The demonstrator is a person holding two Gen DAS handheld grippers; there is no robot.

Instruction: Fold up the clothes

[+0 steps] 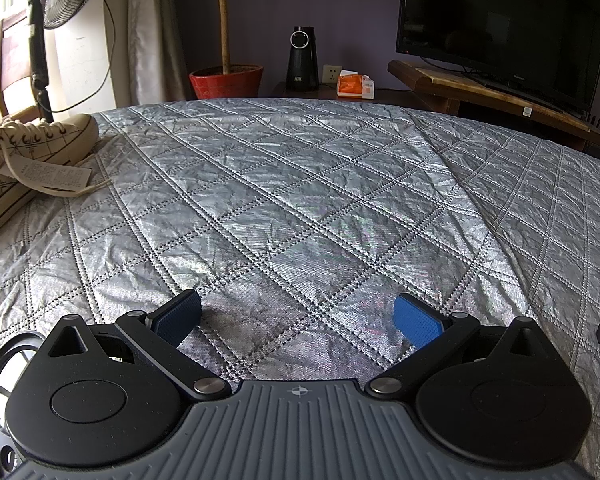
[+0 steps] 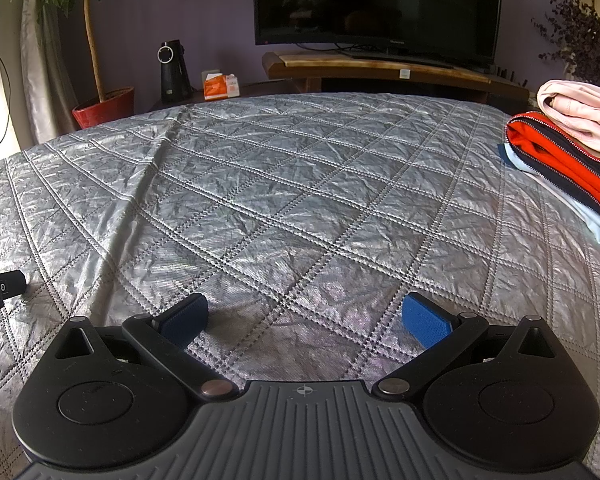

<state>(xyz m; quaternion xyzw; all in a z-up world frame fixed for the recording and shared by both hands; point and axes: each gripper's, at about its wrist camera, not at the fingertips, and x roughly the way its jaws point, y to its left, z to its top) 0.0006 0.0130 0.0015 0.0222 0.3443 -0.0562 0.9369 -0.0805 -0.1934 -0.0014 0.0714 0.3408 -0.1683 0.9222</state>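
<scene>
**Evidently both grippers idle over a bare quilt, clothes stacked far right**

Nearest in the left wrist view, the left gripper hangs low over the silver quilted bedspread with its blue-padded tongs spread wide and nothing between them. The right gripper matches it in the right wrist view: tongs apart, holding nothing, cloth showing through the gap. Judging from that, neither tool is mid-grasp; both look parked flat and ready, with the middle of the bed kept free as a folding surface.

Further out on the left side, a cream canvas sneaker with a paper tag lies on the bedspread's left edge, well apart from the left gripper and out of the working area. On the right side, a stack of folded clothes sits at the bed's right edge: a pink garment on top, an orange-and-navy zipped one under it, a pale blue piece at the bottom. Its place at the margin suggests it is a finished pile, though that is a guess. No unfolded garment shows in either view, so the next piece would have to come from somewhere out of sight.

Farthest away stand a red plant pot, a black speaker, an orange tissue box and a television on a wooden stand.
</scene>
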